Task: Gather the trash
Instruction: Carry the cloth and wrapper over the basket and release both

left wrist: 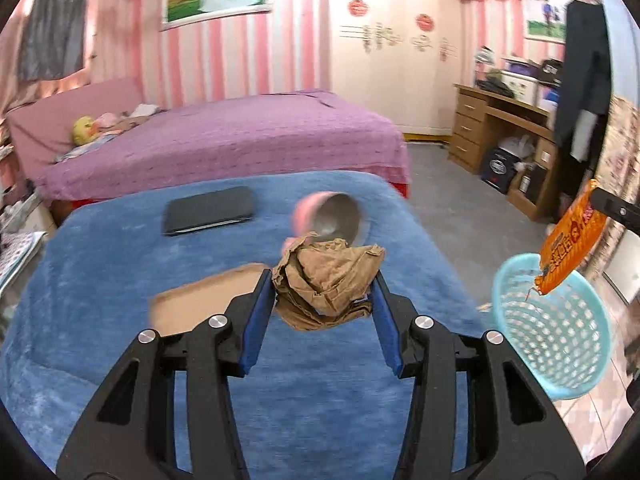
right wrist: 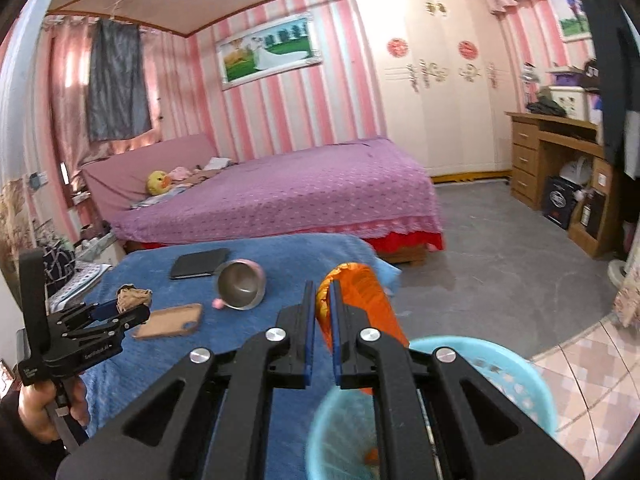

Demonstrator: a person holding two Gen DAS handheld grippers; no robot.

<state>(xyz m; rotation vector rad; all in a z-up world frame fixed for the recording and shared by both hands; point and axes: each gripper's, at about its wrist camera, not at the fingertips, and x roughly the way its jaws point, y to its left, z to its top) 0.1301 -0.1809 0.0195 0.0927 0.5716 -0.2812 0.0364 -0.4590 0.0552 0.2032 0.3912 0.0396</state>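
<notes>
Left tongs (left wrist: 324,288) are clamped on a crumpled brown paper wad (left wrist: 326,280), lifted above the blue-covered desk (left wrist: 100,280). Right tongs (right wrist: 323,300), pinched together on an orange wrapper (right wrist: 360,292), hold it over the turquoise basket (right wrist: 520,376) at five o'clock, seemingly ready to drop.
</notes>
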